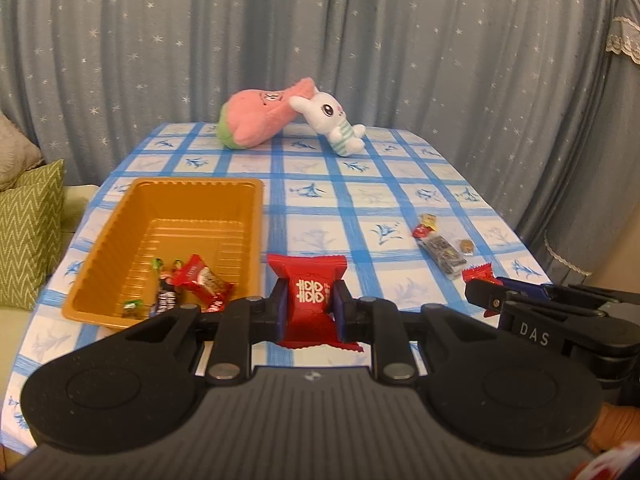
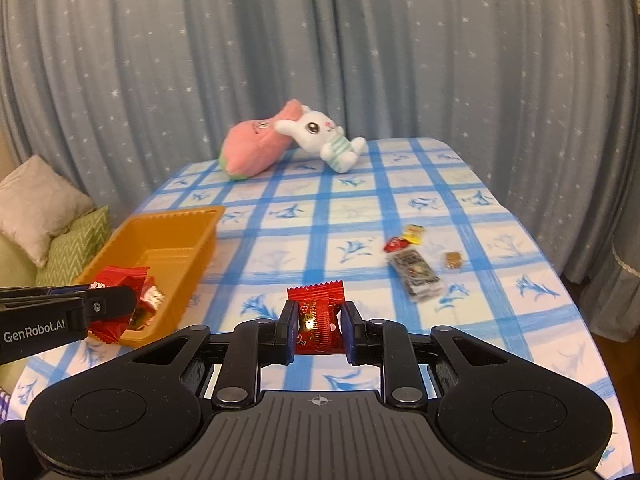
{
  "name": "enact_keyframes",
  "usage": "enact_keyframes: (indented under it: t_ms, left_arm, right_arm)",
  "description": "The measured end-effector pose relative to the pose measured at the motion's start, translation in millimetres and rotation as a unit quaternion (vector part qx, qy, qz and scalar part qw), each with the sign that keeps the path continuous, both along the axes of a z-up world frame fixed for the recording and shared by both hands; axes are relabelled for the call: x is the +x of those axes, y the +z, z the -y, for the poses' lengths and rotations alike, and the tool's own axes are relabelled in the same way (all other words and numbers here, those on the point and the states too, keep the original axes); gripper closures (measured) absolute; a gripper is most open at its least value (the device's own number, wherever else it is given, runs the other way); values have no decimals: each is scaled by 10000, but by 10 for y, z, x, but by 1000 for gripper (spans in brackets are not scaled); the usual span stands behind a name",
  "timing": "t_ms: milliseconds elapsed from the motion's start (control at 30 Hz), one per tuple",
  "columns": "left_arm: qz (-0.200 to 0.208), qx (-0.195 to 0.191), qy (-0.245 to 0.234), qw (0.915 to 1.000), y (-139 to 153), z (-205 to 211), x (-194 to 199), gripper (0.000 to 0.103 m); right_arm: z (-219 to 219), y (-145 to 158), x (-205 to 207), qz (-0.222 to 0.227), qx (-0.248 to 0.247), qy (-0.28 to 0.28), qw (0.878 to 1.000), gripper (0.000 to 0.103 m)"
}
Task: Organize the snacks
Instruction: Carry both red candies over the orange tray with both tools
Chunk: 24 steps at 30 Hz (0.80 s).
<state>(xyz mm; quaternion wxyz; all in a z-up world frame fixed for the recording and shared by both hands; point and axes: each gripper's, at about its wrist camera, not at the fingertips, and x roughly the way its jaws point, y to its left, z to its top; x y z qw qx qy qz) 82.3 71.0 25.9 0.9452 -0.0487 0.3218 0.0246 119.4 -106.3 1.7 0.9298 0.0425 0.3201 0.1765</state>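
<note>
A red sweet (image 1: 310, 300) is clamped in the left gripper (image 1: 310, 312) jaws, another sweet (image 2: 318, 320) in the right gripper (image 2: 318, 326), both held above the bench (image 1: 360, 184) for dropping into the orange tray (image 1: 120, 216) at ten o'clock.

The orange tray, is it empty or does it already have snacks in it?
Partly filled. The orange tray holds a few wrapped snacks bunched at its near end; the far end shows bare ribbed floor.

We note a table under a blue-and-white checked cloth (image 2: 360, 216). On it: an orange plastic tray (image 1: 120, 236) at left, a pink plush (image 1: 260, 116) and white rabbit plush (image 1: 332, 120) at the far end, small wrapped snacks (image 2: 416, 268) at right.
</note>
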Motion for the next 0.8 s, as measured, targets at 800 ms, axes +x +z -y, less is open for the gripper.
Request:
enact_keyframes:
  t_ms: [800]
  left_arm:
    - [5, -45, 559, 9984, 47, -613, -157, 83]
  right_arm:
    - [-693, 71, 5, 130, -58, 741, 9971, 80]
